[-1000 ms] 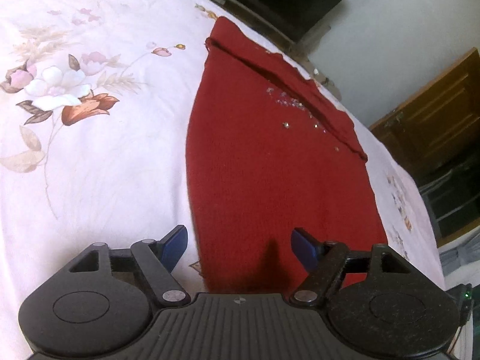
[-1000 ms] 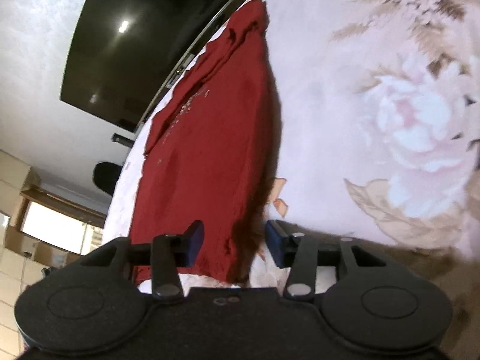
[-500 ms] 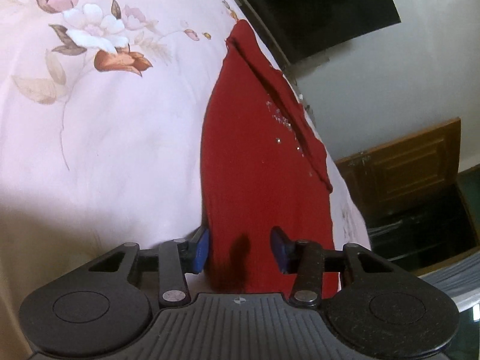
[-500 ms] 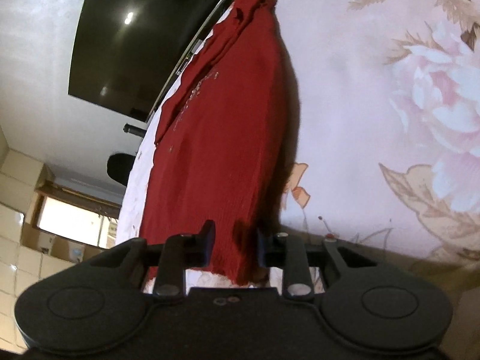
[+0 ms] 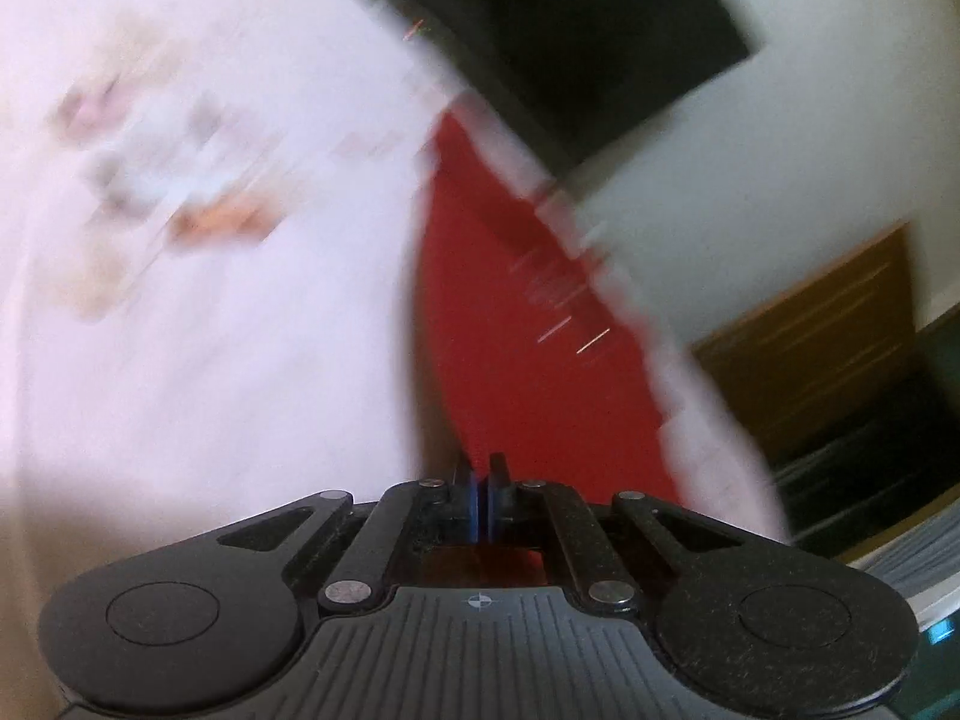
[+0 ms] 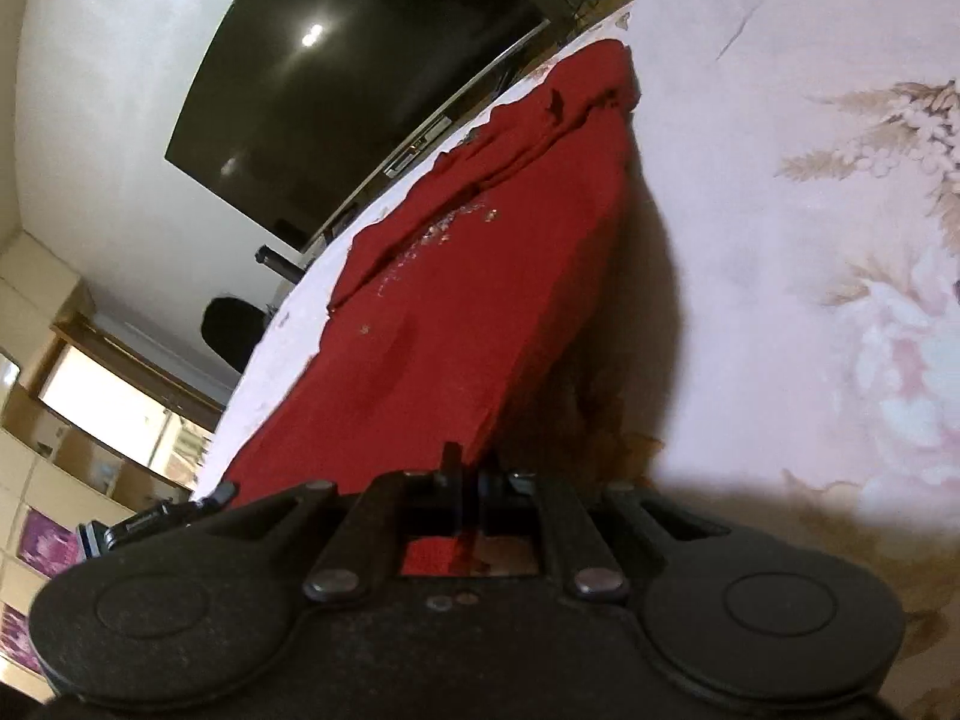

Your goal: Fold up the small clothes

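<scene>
Tongs on both sides were clenched on the near hem of a red knitted sweater (image 6: 456, 312) that lay stretched along a bed covered by a pale pink floral bedsheet (image 6: 780, 240). The left tongs (image 5: 480, 480) had their blue-padded fingers pressed together with red cloth pinched between them, at the garment's near left corner; that view was heavily smeared by motion blur, so little detail could be read beyond the red sweater (image 5: 516, 372) running away from the camera and the blurred sheet (image 5: 210, 330) beside it. The right tongs (image 6: 471, 489) gripped the near right corner, and the fabric there rose off the sheet, casting a dark shadow underneath along the right edge. Small shiny beads dotted the upper chest area of the sweater, and its far end lay bunched near the bed's edge. Beyond the bed, a large dark television screen (image 6: 360, 78) hung on a light wall. A brown wooden cabinet (image 5: 828, 324) stood off to the side in the left wrist view.
</scene>
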Demonstrator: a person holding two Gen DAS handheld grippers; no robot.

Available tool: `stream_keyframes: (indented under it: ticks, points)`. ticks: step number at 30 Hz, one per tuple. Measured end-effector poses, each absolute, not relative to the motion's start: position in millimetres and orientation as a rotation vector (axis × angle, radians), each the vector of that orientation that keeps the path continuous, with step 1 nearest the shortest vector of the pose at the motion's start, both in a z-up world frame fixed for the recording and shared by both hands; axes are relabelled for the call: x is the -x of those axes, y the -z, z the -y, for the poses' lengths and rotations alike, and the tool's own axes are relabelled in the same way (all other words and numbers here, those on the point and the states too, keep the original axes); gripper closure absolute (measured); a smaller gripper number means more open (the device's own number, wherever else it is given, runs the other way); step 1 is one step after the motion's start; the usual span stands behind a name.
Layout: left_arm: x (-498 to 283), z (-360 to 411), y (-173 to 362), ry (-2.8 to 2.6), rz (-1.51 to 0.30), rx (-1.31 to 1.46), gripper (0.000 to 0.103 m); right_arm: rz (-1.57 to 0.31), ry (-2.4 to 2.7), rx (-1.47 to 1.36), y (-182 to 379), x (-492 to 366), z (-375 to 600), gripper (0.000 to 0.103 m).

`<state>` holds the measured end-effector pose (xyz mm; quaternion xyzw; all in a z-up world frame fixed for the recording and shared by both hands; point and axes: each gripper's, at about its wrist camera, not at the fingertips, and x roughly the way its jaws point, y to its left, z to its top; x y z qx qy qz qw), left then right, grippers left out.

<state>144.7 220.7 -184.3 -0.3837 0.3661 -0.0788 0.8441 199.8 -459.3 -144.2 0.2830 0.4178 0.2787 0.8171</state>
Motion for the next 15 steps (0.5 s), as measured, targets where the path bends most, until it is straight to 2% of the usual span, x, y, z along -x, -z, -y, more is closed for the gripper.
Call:
stream_keyframes:
  ticks: [3, 5, 11, 15]
  points:
    - [-141.2, -227.0, 197.0, 0.163, -0.757, 0.885, 0.101, -1.002, -0.521, -0.601, 177.1, -206.1, 462.4, 0.099]
    - [-140.2, -224.9, 190.8, 0.168, -0.752, 0.862, 0.101, -0.987, -0.516, -0.694, 180.8, -205.6, 470.6, 0.098]
    - [-149.7, -233.7, 162.7, 0.217, -0.655, 0.889, 0.101, -0.891, -0.538, -0.631, 151.2, -208.4, 468.4, 0.098]
    - [-186.7, -238.8, 131.3, 0.272, -0.588, 0.868, 0.101, -0.803, -0.555, -0.564, 119.3, -232.6, 465.5, 0.098]
